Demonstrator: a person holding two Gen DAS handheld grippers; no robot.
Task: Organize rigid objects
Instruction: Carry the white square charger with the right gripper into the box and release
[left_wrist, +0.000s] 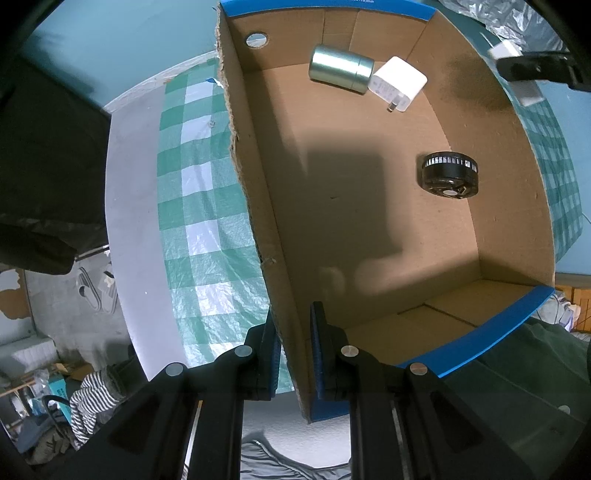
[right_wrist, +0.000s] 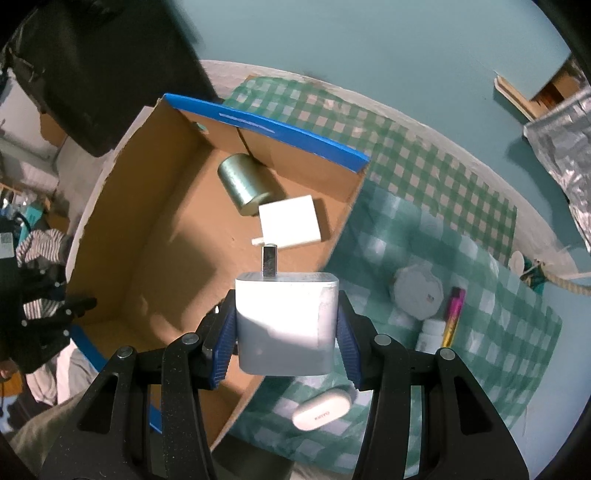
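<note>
The right gripper (right_wrist: 287, 334) clenches a white charger (right_wrist: 286, 325), prongs pointing toward twelve o'clock, hovering above the cardboard box's (right_wrist: 155, 206) right wall rather than clearly inside it. Opened here, the charger could strike the wall's edge and tumble out onto the checkered cloth (right_wrist: 443, 266), near the white case (right_wrist: 320, 408) at six o'clock. The left gripper (left_wrist: 293, 350) pinches the box's left wall (left_wrist: 255, 206) at the six o'clock corner (its pads (left_wrist: 317, 347) straddle the cardboard, though I cannot tell how firmly), so a slack grip might let the box skid. Farther in, the black round fan (left_wrist: 448, 177) lies at three o'clock; beyond it, at twelve o'clock, a second white charger (left_wrist: 399, 84) touches the metal tin (left_wrist: 340, 67), and a drop onto them could set the tin rolling.
</note>
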